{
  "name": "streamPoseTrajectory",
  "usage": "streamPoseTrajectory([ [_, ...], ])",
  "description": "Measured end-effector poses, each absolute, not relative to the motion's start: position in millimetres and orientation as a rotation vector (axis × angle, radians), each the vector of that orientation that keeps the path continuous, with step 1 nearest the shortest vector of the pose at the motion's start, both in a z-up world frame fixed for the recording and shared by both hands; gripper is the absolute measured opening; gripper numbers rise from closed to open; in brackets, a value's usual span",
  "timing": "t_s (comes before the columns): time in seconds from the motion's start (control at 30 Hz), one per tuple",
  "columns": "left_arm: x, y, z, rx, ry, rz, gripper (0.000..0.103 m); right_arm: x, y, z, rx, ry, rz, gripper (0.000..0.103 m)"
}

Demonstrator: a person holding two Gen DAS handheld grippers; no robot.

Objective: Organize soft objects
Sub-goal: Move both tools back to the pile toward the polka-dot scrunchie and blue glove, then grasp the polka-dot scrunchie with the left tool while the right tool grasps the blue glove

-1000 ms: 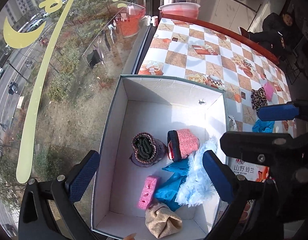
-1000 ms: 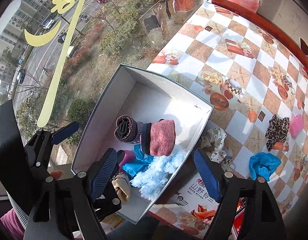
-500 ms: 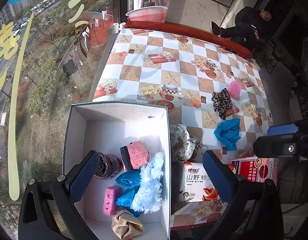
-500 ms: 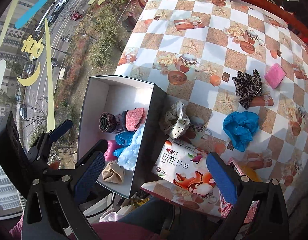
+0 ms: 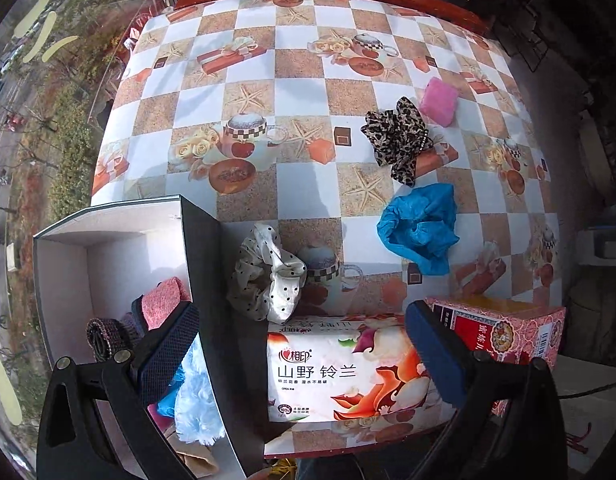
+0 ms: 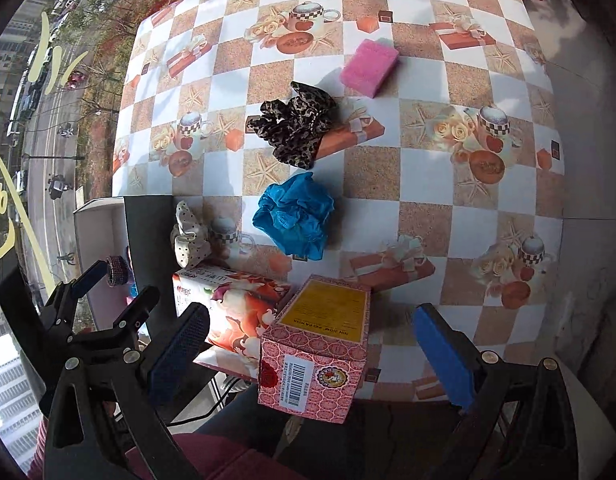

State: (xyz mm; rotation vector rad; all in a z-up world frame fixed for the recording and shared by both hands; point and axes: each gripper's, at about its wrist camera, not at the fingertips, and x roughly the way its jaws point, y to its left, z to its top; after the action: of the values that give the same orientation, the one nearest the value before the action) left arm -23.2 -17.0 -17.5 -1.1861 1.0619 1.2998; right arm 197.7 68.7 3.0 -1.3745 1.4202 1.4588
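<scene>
Tissue pack (image 5: 344, 368) printed 山野铃兰, barcoded red carton (image 6: 316, 352), both claws empty

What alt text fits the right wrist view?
An open, empty hand-held gripper hovers over a checkered table, above a pink carton. Beyond lie a blue cloth, a leopard scrunchie and a pink sponge; a polka-dot scrunchie lies beside the box.

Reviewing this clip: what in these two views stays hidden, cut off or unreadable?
- Box contents: in the left wrist view, the left gripper and the box's dark wall cover much of the pile.
- Same box in the right wrist view: only a sliver shows.
- Red carton: print too small to read.
- Tissue pack: right end hidden behind a finger.
</scene>
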Motion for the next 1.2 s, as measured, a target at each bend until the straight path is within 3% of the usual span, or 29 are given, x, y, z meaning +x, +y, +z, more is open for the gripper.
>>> streamPoseTrajectory([
  [0.3,-13,18,-84,-1.306,1.288,1.314,0.103,168,100,-86,-1.552,1.387,1.492,0.102],
  [0.63,-23,33,-131,-1.501,1.38,1.257,0.103,139,112,-151,-1.768,1.209,1.459,0.102],
  [1.03,7,34,-150,-1.565,1.257,1.057,0.103,212,117,-151,-1.641,1.105,1.343,0.102],
  [1.2,36,34,-102,-1.37,1.176,1.092,0.103,264,114,-141,-1.527,1.172,1.275,0.102],
])
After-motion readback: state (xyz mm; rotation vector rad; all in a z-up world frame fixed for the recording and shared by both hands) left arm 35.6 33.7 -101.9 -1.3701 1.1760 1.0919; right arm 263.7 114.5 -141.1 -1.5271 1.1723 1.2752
